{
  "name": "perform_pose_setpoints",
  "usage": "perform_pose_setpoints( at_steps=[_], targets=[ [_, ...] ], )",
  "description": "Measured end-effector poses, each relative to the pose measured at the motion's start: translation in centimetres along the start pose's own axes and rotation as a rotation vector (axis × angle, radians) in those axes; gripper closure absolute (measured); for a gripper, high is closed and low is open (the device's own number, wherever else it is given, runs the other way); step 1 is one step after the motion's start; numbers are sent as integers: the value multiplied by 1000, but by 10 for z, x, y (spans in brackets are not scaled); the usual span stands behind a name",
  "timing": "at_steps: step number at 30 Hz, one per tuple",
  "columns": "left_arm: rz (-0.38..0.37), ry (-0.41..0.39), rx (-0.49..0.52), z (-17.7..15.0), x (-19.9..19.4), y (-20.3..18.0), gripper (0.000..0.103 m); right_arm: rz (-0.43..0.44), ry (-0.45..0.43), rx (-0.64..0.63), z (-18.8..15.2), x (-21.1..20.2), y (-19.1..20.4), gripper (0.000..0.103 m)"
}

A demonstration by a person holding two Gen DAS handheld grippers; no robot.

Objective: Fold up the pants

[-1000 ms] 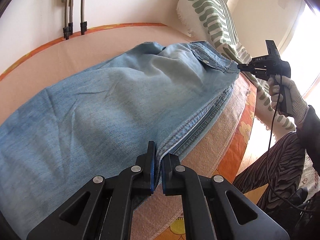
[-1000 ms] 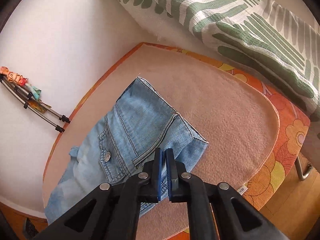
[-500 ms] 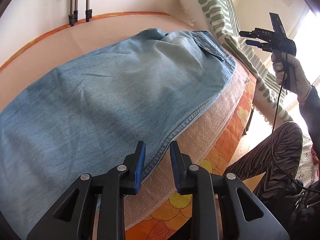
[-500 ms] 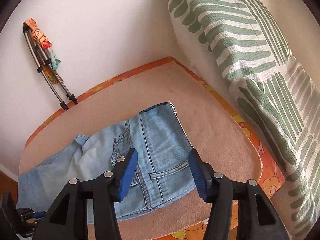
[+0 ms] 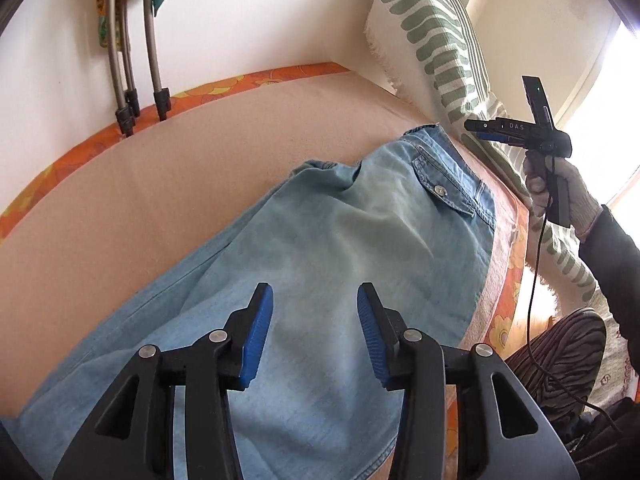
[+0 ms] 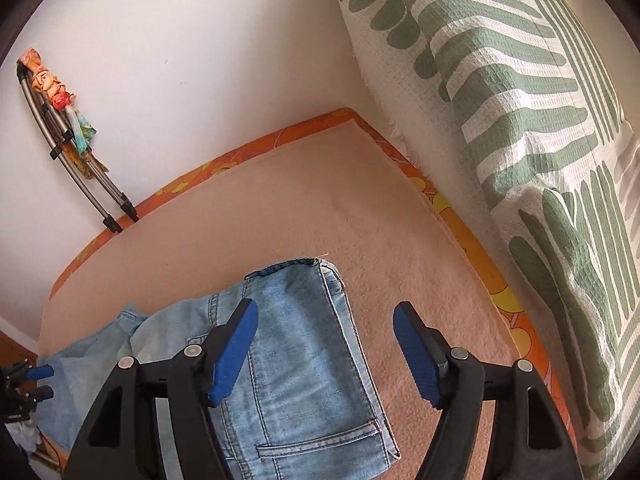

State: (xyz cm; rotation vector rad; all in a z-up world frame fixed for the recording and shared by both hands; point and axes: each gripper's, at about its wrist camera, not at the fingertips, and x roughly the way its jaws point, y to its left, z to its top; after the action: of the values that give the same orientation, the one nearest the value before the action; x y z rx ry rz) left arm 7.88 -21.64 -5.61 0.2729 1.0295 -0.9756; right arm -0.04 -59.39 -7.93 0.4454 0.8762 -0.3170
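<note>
Both tongs, left (image 5: 315,330) and right (image 6: 325,354), spread above jeans (image 5: 320,264), striped cushion (image 6: 520,120) alongside.

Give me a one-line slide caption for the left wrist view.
Open left gripper hovers over jeans laid on the pink blanket, right gripper raised beyond the waistband.

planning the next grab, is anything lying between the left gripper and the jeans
Nothing visible does. The left gripper is open right above the jeans, which lie flat on the pink blanket with nothing on them. The right gripper, also open, is above the waistband end.
</note>
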Motion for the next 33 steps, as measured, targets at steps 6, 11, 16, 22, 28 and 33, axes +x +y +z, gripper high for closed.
perform_pose_setpoints(
  at_steps=[6,11,16,22,28,33],
  targets=[
    [-4,72,73,54,66,-2,55,86,47,1,12,39,-15,21],
    [34,95,205,81,102,-4,55,189,84,-12,16,62,-19,18],
    [86,118,387,91,128,-20,55,305,135,10,17,80,-23,17],
    [8,120,385,102,146,-17,55,381,211,-33,11,100,-9,16],
    [-69,104,324,105,155,-15,72,444,216,-46,1,98,5,70],
    [-62,68,264,106,147,-13,90,367,90,-145,-7,60,18,100]
  ],
)
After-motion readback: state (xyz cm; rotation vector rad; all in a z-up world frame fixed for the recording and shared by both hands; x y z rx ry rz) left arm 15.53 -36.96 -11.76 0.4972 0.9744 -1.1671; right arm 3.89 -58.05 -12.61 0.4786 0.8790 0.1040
